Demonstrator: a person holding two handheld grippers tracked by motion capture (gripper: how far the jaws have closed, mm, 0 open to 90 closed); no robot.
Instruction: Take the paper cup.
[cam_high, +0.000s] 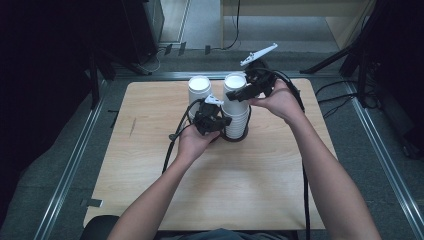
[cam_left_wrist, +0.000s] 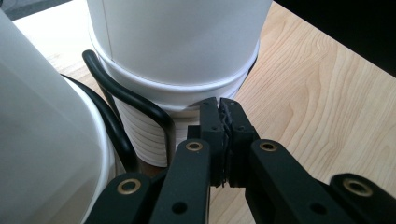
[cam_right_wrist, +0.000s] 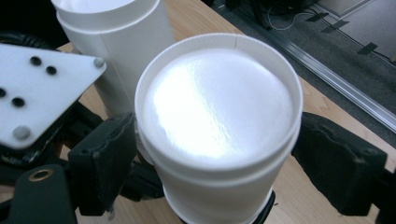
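Upside down, two stacks of white paper cups stand near the far edge of the tabletop (cam_high: 150, 200), close beside each other; the near half of the wood lies bare. The right stack (cam_high: 236, 107) sits on a dark round base, and the left stack (cam_high: 199, 90) rises just behind the left gripper (cam_high: 212, 120). The right gripper (cam_high: 248, 90) holds its fingers spread on either side of the top cup (cam_right_wrist: 219, 126), apparently not quite touching it. Up close, the left gripper view shows fingers pressed together at the stack's lower rims (cam_left_wrist: 187, 95), holding nothing, with a black cable (cam_left_wrist: 140, 105) curving past.
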